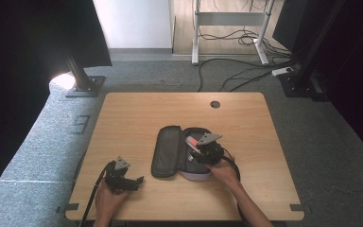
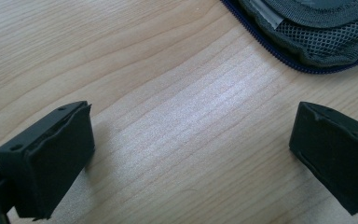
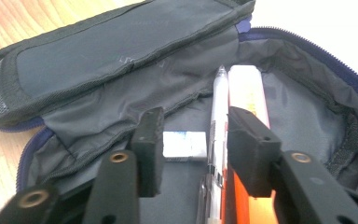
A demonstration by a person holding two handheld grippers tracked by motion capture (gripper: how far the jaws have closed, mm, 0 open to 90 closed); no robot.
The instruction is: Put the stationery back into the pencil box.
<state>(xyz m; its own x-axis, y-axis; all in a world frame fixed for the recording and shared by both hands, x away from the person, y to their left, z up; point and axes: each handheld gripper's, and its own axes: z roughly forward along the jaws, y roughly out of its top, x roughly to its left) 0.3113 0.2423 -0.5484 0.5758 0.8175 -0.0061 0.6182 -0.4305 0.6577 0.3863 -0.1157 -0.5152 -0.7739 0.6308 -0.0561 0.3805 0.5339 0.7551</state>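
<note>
An open dark grey pencil case [image 1: 168,151] lies at the middle of the wooden table [image 1: 137,113], its lid folded out to the left. My right gripper [image 1: 196,149] hangs over the case's open half. In the right gripper view its jaws [image 3: 196,126] stand apart inside the case [image 3: 121,51]. A white pen [image 3: 220,116] lies between them, close to the right jaw, and neither pad presses on it. An orange-and-white stick [image 3: 247,88] lies beside the pen, and a small white eraser [image 3: 184,144] lies behind the left jaw. My left gripper [image 1: 137,182] rests open near the front left, over bare wood [image 2: 193,140], with the case's corner [image 2: 317,32] beyond it.
A round cable hole [image 1: 215,104] sits near the table's far edge. Beyond the table are grey carpet, loose cables [image 1: 236,75], white desk legs [image 1: 196,42] and black stand bases [image 1: 82,85]. Bare wood surrounds the case on all sides.
</note>
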